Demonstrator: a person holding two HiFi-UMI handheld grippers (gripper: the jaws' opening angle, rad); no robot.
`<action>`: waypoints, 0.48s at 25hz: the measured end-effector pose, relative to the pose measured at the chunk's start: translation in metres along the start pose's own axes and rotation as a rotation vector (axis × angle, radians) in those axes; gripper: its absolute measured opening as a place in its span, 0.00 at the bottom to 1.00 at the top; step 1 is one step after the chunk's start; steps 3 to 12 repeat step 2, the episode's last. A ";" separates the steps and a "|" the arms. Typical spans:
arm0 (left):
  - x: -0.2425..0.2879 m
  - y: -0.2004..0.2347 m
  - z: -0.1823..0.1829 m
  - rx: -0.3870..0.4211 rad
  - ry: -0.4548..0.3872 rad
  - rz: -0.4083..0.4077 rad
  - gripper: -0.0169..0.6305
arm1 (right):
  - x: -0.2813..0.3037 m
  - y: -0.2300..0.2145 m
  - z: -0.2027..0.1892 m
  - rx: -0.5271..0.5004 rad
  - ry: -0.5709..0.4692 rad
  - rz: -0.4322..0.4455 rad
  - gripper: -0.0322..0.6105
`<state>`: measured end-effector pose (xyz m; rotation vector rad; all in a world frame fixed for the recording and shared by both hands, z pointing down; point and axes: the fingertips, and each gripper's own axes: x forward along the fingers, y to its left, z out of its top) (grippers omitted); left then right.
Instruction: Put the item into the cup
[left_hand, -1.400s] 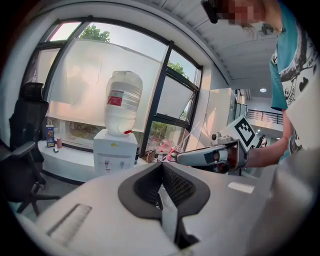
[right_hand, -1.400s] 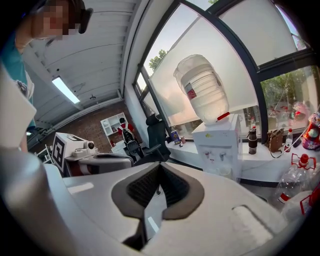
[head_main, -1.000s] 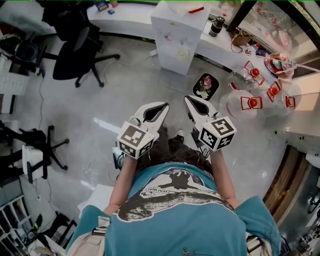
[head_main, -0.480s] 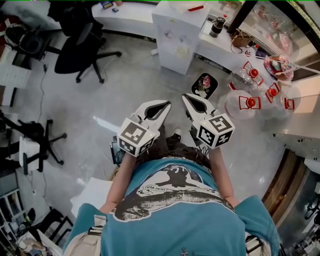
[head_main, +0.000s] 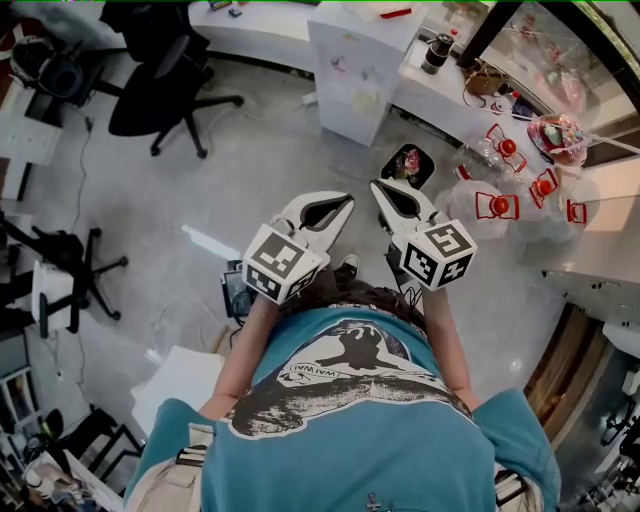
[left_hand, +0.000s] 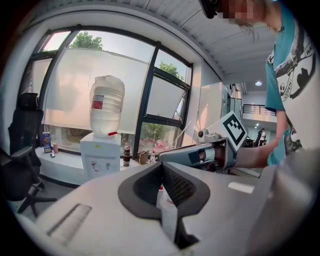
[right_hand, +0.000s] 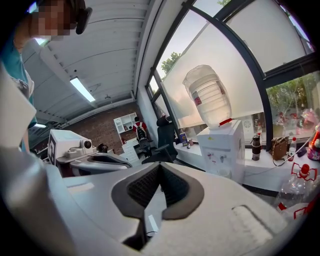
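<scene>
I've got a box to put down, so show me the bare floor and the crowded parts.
Widest bare floor: the grey stretch between the black office chair and the white water dispenser, running down towards the person's shoe. Crowded: the right side, where a black bin and clear jugs with red caps sit beside the counter.

Both grippers held out before the body, jaws closed

We see the left gripper (head_main: 346, 199) and the right gripper (head_main: 377, 186) side by side, near each other but apart, pointing forward and a little down, on the bare left forearm (head_main: 245, 350) and right forearm (head_main: 446, 335). Each pair of jaws meets at the tips, and it seems nothing is gripped.
</scene>
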<state>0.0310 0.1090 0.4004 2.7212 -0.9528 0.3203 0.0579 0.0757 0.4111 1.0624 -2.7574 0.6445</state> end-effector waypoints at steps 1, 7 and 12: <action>0.001 0.000 0.000 0.001 -0.001 -0.002 0.05 | -0.001 -0.001 0.000 -0.002 0.001 -0.001 0.05; 0.002 -0.001 0.000 0.002 -0.001 -0.003 0.05 | -0.001 -0.001 0.000 -0.005 0.001 -0.002 0.05; 0.002 -0.001 0.000 0.002 -0.001 -0.003 0.05 | -0.001 -0.001 0.000 -0.005 0.001 -0.002 0.05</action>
